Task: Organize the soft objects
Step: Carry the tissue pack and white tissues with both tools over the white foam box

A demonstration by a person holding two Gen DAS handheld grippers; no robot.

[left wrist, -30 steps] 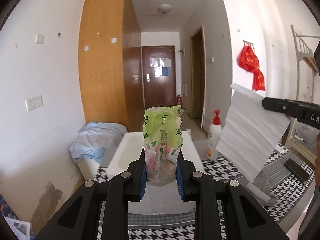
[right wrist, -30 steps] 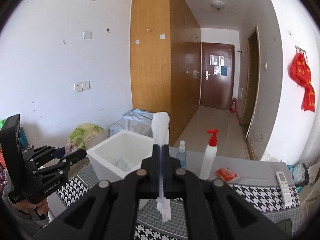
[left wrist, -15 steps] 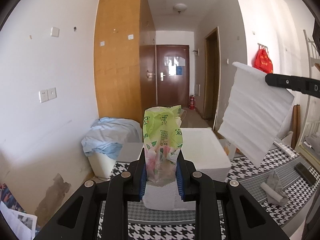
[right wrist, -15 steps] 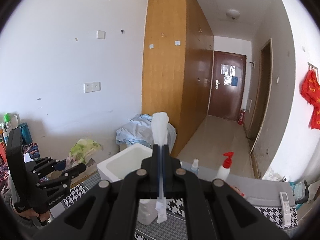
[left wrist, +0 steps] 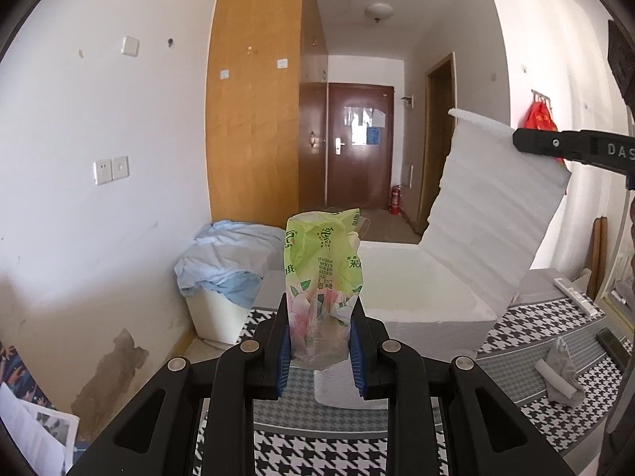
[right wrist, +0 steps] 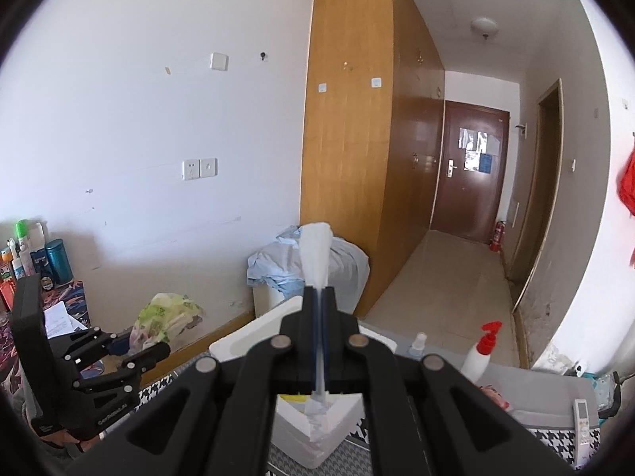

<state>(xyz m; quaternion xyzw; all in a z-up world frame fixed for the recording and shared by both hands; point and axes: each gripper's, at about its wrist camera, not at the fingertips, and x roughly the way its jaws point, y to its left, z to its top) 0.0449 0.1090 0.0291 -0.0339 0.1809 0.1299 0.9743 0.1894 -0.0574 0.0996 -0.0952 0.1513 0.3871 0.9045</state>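
Observation:
My left gripper [left wrist: 320,341] is shut on a green flowered tissue pack [left wrist: 323,273] and holds it upright in the air, in front of a white foam box [left wrist: 420,301]. It also shows in the right wrist view [right wrist: 131,351] at lower left with the pack [right wrist: 164,315]. My right gripper [right wrist: 319,297] is shut on a white foam sheet [right wrist: 315,254], seen edge-on. In the left wrist view the sheet [left wrist: 492,214] hangs over the box's right side from the right gripper's finger [left wrist: 571,148].
The houndstooth table [left wrist: 528,357] carries the box, a crumpled grey roll [left wrist: 559,373], a remote [right wrist: 581,428], a pump bottle [right wrist: 480,357] and a small spray bottle [right wrist: 416,347]. A bin with blue cloth [left wrist: 226,261] stands left of the table.
Both grippers have risen and swung left, still holding their objects. The foam box now sits lower and to the right in the left wrist view.

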